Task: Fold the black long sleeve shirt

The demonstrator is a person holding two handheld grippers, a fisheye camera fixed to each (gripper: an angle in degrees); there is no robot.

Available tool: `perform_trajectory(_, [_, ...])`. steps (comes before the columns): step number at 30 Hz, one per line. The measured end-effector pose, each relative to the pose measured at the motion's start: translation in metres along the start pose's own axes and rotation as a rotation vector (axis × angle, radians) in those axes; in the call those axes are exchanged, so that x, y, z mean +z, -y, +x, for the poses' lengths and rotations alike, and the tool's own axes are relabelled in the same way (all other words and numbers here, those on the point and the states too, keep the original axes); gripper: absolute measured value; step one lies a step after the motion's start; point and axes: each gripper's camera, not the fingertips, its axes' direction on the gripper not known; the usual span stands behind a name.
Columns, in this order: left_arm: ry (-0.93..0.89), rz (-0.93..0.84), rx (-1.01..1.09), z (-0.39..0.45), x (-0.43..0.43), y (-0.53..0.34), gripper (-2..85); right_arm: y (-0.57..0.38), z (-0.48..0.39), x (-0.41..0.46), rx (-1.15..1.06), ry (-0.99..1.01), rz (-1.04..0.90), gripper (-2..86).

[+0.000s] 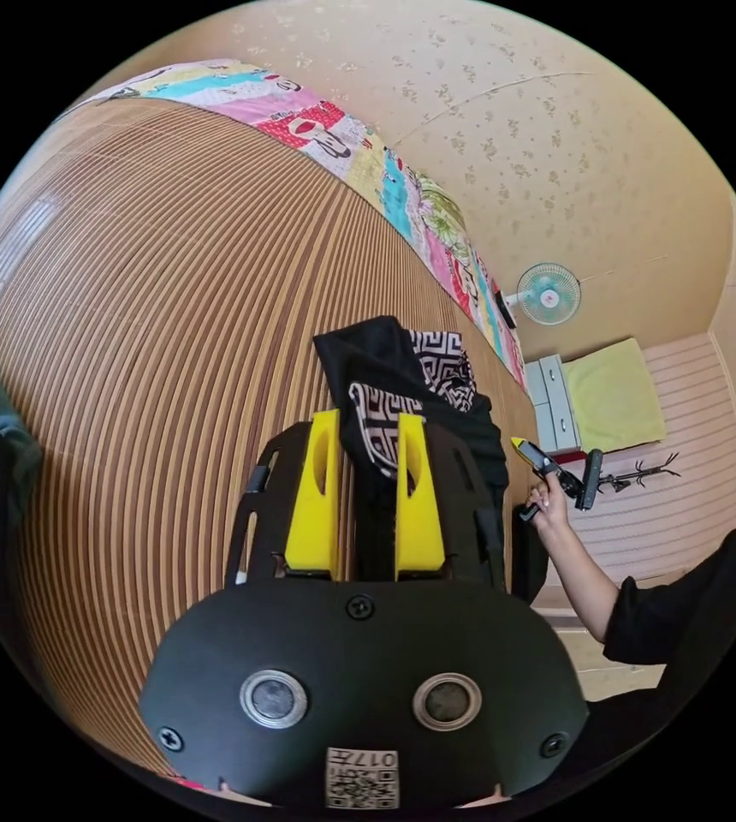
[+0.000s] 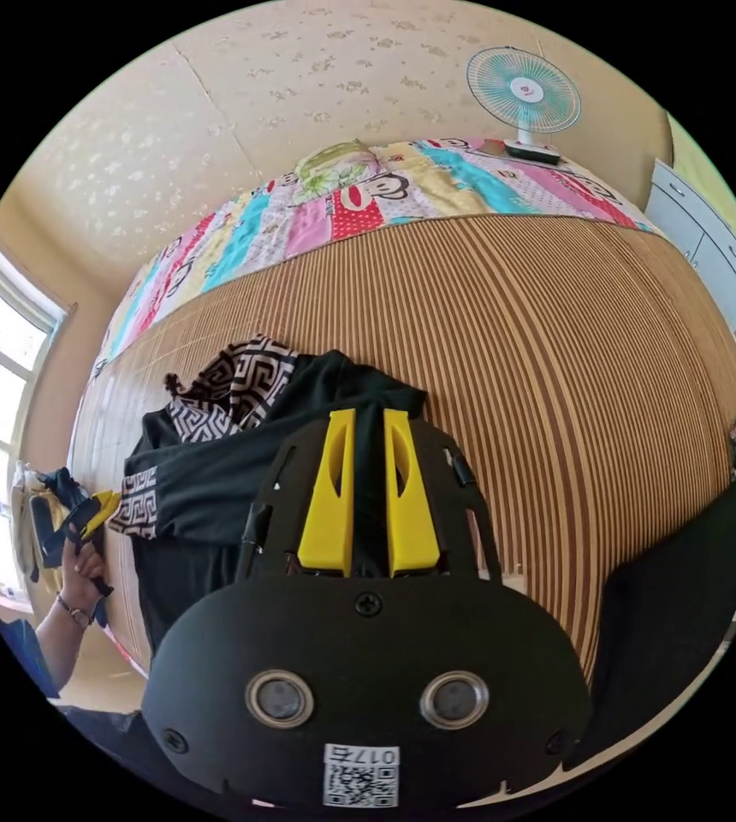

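On the striped brown bamboo mat [image 2: 556, 360] covering the bed, the black long sleeve shirt with white geometric-patterned trim [image 2: 240, 462] lies bunched near one edge. In the left gripper view, the left gripper [image 1: 366, 445] has its yellow fingers [image 1: 317, 497] clamped on a patterned cuff and black cloth. In the right gripper view, the right gripper [image 2: 368, 437] pinches a black fold between its nearly closed fingers [image 2: 411, 505]. A colourful patchwork quilt [image 2: 368, 201] borders the mat. A label sits on each gripper body; I leave it unread.
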Motion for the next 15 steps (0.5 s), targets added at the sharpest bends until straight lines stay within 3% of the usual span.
perform_trajectory(9, [-0.014,-0.451,-0.007,-0.005,-0.022,-0.122,12.5,-0.127,0.091,-0.035,-0.024,0.097,-0.453,9.2])
perform_trajectory(15, [0.076,-0.547,0.012,0.006,-0.036,-0.173,12.8,-0.189,0.146,-0.049,0.043,0.215,-0.528,10.7])
